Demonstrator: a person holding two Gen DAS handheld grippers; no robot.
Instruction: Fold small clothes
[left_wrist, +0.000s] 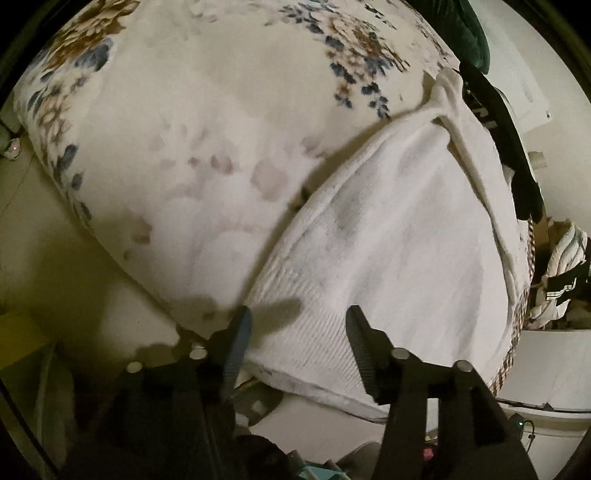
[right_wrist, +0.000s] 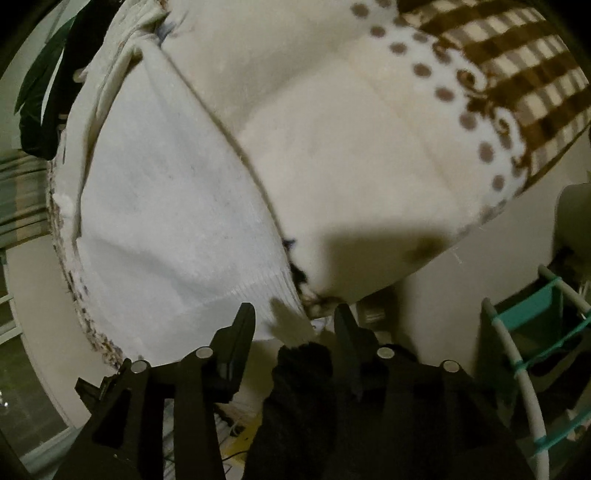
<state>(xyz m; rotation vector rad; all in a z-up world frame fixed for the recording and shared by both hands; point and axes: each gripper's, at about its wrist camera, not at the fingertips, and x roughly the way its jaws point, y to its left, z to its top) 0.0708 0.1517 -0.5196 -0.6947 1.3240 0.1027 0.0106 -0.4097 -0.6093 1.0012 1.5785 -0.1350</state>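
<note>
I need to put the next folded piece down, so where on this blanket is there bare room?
Free: the pale stretch of floral blanket beside the white garment, and the cream area between the garment and the checked border. Crowded: the dark clothes beyond the garment.

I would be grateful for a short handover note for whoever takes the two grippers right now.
Left gripper: open, empty, over the ribbed hem of the white garment.
Right gripper: open, empty, at the hem's corner.
The garment lies flat on the floral blanket, its upper part bunched.
Done: spread out.
Left: apparently all the folds; more clothes seem to wait beside the bed.
</note>
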